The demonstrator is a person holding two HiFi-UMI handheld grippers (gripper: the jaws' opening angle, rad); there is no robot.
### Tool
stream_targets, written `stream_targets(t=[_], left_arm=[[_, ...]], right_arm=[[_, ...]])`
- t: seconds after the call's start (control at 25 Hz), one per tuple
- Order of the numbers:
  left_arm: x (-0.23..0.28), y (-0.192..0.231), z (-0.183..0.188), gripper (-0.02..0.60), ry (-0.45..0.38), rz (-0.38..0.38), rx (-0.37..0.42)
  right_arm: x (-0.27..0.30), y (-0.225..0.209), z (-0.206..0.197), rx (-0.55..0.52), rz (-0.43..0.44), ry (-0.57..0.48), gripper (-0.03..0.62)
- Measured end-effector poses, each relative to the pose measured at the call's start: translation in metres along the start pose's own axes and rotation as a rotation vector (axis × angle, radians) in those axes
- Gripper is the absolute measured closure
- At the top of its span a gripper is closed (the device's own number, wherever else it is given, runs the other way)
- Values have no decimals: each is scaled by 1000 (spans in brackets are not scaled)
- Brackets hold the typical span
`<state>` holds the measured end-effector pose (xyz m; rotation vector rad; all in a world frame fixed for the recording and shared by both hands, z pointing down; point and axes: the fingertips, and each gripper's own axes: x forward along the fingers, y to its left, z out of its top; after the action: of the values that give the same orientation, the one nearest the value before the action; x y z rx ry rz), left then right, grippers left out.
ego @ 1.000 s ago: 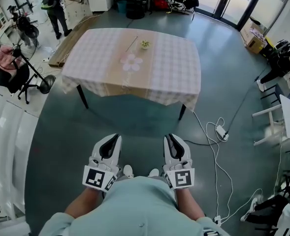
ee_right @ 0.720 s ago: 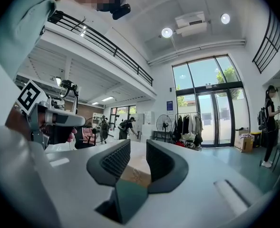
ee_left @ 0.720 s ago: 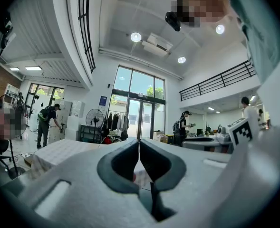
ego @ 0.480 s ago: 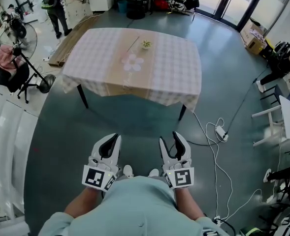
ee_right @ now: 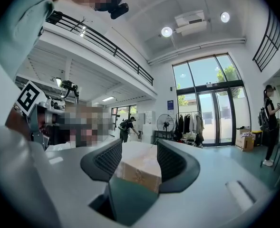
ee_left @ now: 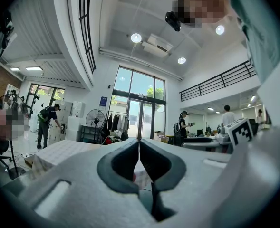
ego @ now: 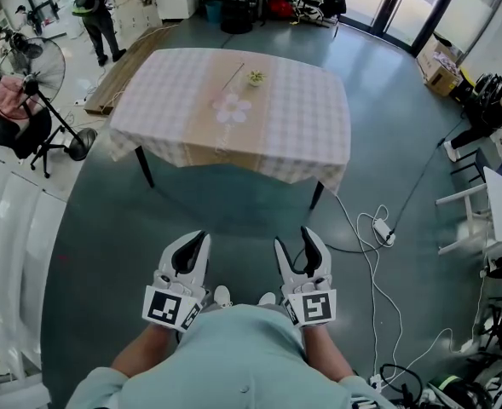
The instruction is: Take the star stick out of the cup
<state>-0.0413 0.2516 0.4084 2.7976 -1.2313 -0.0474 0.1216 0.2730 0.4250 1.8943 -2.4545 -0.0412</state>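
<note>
Far ahead stands a table (ego: pixel 302 118) under a checked cloth. On it sits a small greenish cup (ego: pixel 254 77). A thin stick (ego: pixel 231 77) slants just left of the cup; it is too small to tell whether it stands in the cup. Both grippers are held level near my body, well short of the table. My left gripper (ego: pixel 199 239) is shut and empty, its jaws meeting at the tips (ee_left: pixel 139 144). My right gripper (ego: pixel 292 240) is open; its jaws have just been opening, with nothing between them (ee_right: pixel 139 148).
A pink flower shape (ego: pixel 232 107) lies on the cloth before the cup. A standing fan (ego: pixel 29 62) and a person (ego: pixel 97 7) are at the far left. Cables and a power strip (ego: pixel 383 228) lie on the floor to the right, with chairs (ego: pixel 472 203) beyond.
My right gripper's jaws have spread apart from nearly closed to wide. The left gripper and both hands have stayed where they were.
</note>
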Motion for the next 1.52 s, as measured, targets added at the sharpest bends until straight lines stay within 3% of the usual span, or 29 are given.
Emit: stream_targets(t=[0.44,0.88,1.52], left_arm=[[-21,29,5,574,-4,18,2],[-37,67,2,574,-13,4,-9],[-22,109,3,574,-18,51,-12]], right_arm=[[18,21,7,19,4,-16,398],[36,43,12,-11,-44,-13,402],[86,43,12,-17,-10,-17,407]])
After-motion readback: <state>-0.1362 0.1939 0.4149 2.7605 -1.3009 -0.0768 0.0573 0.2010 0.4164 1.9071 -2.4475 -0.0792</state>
